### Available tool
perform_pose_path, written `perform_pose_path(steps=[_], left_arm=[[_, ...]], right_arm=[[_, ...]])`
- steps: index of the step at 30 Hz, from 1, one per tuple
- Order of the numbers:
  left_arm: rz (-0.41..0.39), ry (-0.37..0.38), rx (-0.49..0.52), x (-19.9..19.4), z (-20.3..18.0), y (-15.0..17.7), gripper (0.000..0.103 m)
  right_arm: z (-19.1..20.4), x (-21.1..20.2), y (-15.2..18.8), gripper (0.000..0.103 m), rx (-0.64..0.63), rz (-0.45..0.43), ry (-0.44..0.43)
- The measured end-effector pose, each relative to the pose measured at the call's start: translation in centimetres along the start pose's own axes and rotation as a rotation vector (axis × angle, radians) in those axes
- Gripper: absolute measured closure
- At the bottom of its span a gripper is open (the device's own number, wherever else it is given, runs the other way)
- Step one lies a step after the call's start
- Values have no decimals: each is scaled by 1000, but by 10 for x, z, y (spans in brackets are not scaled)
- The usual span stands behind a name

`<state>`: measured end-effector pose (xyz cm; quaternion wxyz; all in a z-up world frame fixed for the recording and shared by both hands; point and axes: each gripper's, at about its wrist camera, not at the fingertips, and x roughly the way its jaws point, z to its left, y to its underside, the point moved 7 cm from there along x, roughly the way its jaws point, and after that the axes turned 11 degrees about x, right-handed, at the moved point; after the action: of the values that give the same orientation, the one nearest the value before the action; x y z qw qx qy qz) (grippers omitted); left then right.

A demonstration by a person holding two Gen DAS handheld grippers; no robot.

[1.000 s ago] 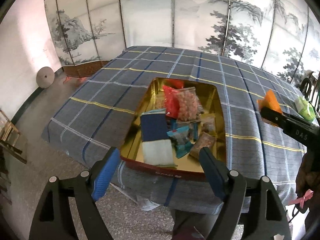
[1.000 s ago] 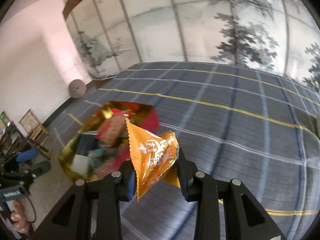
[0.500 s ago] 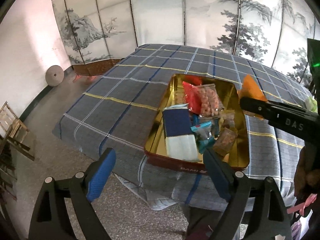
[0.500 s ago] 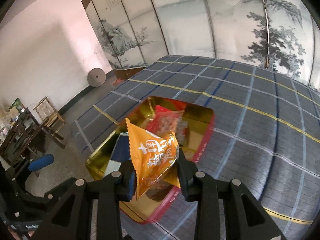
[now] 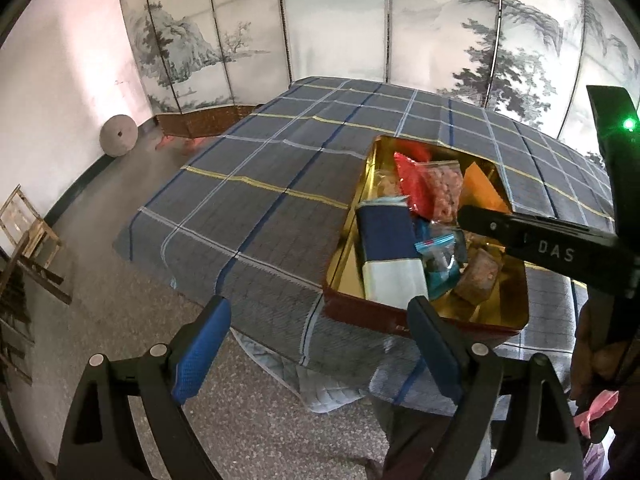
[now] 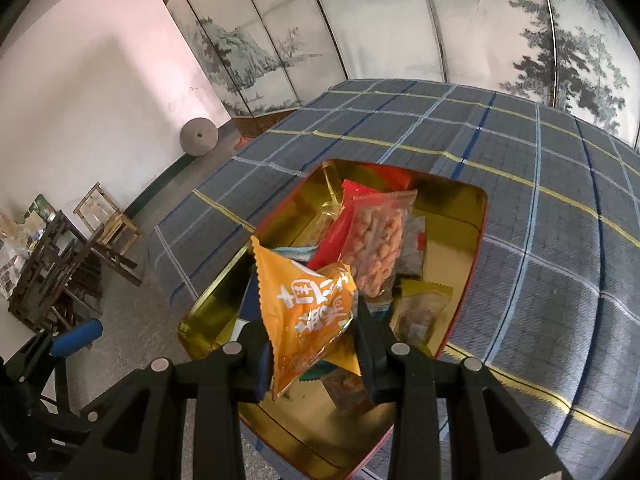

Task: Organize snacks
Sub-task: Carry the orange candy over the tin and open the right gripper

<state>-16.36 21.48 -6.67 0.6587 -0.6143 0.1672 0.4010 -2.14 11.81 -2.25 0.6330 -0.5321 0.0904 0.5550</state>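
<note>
A gold-lined tin (image 5: 400, 316) with red outer walls sits near the table's front edge. It holds a blue-and-white box (image 5: 388, 248), a red packet (image 5: 412, 184), a clear bag of peanuts (image 6: 376, 240) and several small packets. My right gripper (image 6: 310, 320) is shut on an orange snack packet (image 6: 308, 304) and hangs over the tin (image 6: 460, 200). In the left wrist view the orange packet (image 5: 480, 188) shows above the tin's right side. My left gripper (image 5: 316, 340) stands wide open with nothing between its fingers, in front of the table edge, left of the tin.
A blue-grey plaid cloth (image 5: 280, 184) covers the table. A painted folding screen (image 5: 340, 28) stands behind it. A round stone wheel (image 5: 118, 136) leans on the left wall. Wooden chairs (image 6: 80, 260) stand on the speckled floor to the left.
My right gripper carried the orange packet leftward from above the bare cloth to above the tin. My left gripper drifted left, so the tin sits further right in its view, and its jaws widened slightly.
</note>
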Motion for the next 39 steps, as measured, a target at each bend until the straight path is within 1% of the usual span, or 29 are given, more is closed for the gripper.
perform_pose_path(steps=[13,19,31,34,39], left_arm=[[20,-12,-24,9,15,7,15],[25,-24,-31,11,23,11,13],[27,-25,-31,12,23,12,13],[30,-25,-32,13,24,14,13],[30,-27,-33,15,27,17,13]], right_arm=[[7,18,2,69,8,33,8],[10,24,1,69,8,41,16],[14,36,-2,69,1,49,29],[15,39,-5,69,-7,50,34],[21,45,-24,69,-28,36,50]])
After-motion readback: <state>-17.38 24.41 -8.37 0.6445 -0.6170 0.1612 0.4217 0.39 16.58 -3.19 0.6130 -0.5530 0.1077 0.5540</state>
